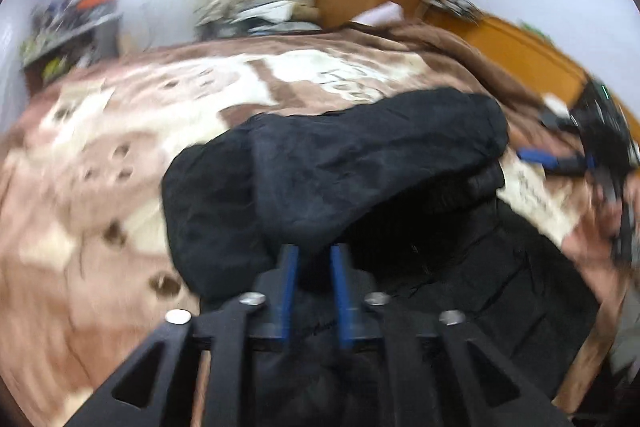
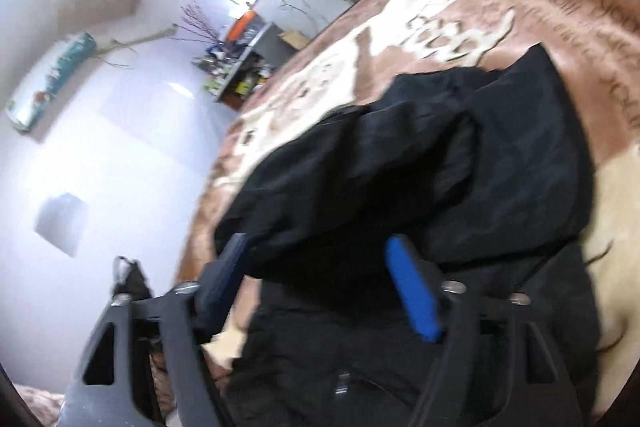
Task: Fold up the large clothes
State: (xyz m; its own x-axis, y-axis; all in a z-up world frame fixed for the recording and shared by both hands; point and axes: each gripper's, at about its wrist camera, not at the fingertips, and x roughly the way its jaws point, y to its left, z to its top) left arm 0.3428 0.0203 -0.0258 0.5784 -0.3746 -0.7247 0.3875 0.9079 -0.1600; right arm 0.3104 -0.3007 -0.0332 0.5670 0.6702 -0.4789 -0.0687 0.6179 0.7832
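While our left gripper [image 1: 313, 251] pinches a fold of the black coat [image 1: 340, 163] between nearly closed blue fingers [image 1: 289, 279], our right gripper [image 2: 320, 247] stands spread wide, one finger on each side of a raised flap of cloth, gripping nothing that we can make out. Most of the coat lies bunched on the blanket [image 1: 120, 147], near the bed's near edge, its matte, creased cloth lifted into a rounded hump. Beyond the coat, broad plush brown-and-cream blanket runs to the far edge. Right of the coat stands a wooden headboard [image 1: 520, 55].
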